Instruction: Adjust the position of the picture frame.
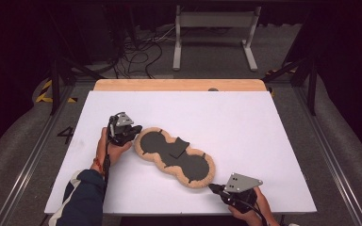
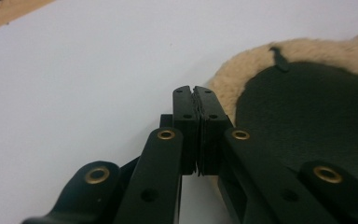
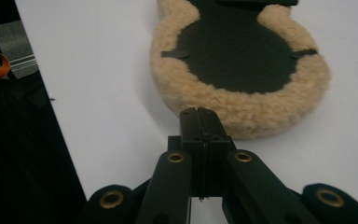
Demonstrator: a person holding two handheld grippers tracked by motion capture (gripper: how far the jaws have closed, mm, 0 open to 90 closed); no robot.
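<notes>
My white tabletop point(image 1: 245, 122) glows evenly bright, the room beyond it dim; close up, my jaws' linkages blur, and soft shadows hug the fleece pad point(image 3: 242, 107).

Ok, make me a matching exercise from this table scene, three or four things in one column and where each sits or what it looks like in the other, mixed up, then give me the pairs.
Things
1. left gripper
2. right gripper
3. fleece-edged pad
4. wooden strip

Descriptions
A. along the far edge of the white table
B. shut, at the pad's near right end by the table's near edge
C. tan fluffy border around dark panels, lying flat and slanted mid-table
D. shut, at the pad's far left end

Pairs: 1-D, 2-B, 3-C, 4-A
</notes>
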